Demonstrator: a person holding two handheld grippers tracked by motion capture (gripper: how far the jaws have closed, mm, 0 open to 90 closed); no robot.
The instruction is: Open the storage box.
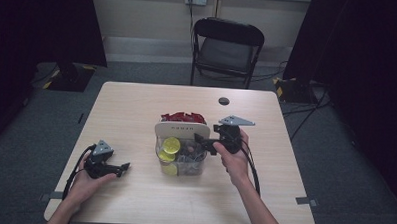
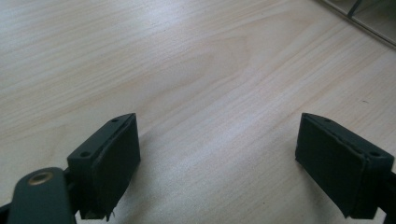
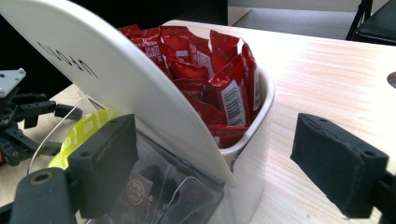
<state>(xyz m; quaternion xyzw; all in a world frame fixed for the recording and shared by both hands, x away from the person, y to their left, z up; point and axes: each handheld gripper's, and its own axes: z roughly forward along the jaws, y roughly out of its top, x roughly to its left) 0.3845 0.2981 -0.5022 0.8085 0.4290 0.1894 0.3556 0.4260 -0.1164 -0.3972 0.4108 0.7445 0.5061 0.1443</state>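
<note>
Hovering wide open and empty, the right gripper [image 1: 201,140] faces the clear plastic two-compartment organiser with white divider [image 1: 181,126] just ahead, its red sachets [image 3: 219,88] between the jaws, while the left gripper [image 1: 122,168], also open and empty, rests well apart.

The left gripper [image 1: 126,166] rests low on the table [image 1: 136,110] near its left edge, jaws apart and empty. The right gripper [image 1: 199,141] hovers above the table's middle, jaws spread.

The high view looks forward and down over the whole wooden table [image 1: 136,110]. The left gripper view sits low and close over bare tabletop. The right gripper view faces the white organiser [image 3: 140,93] from close by; the high view shares this organiser [image 1: 181,129].
</note>
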